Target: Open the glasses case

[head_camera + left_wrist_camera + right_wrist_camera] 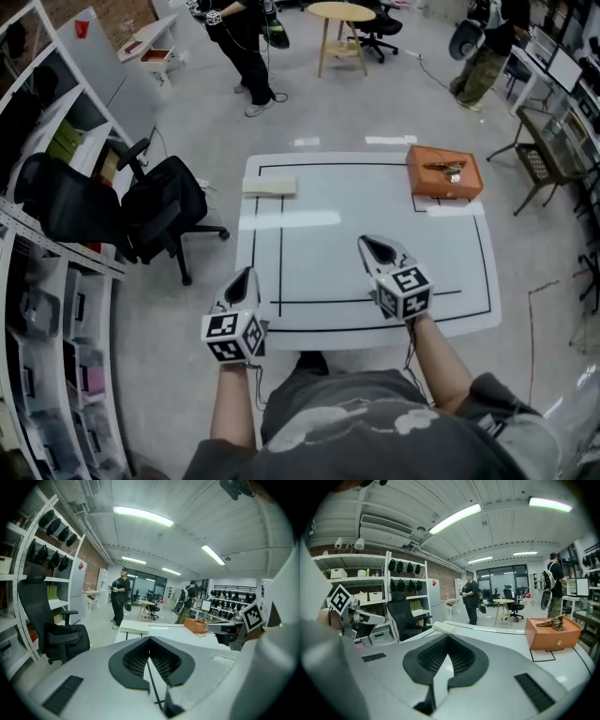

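The left gripper (247,274) and the right gripper (366,242) both had their jaws pressed fully together, with nothing between them and touching nothing. The left hovered at the near left edge of the white table marked with black lines (375,202), and the right was above the table's middle. The flat cream rectangular glasses case (269,186) lay closed at the far left corner, well apart from both grippers. An orange box (443,173) sat at the far right corner, with a small metallic item (447,170) on top that was too small to identify. The tabletop between was bare. A black office chair (159,211) stood just left of the table. The person's forearms were partly cut off below.
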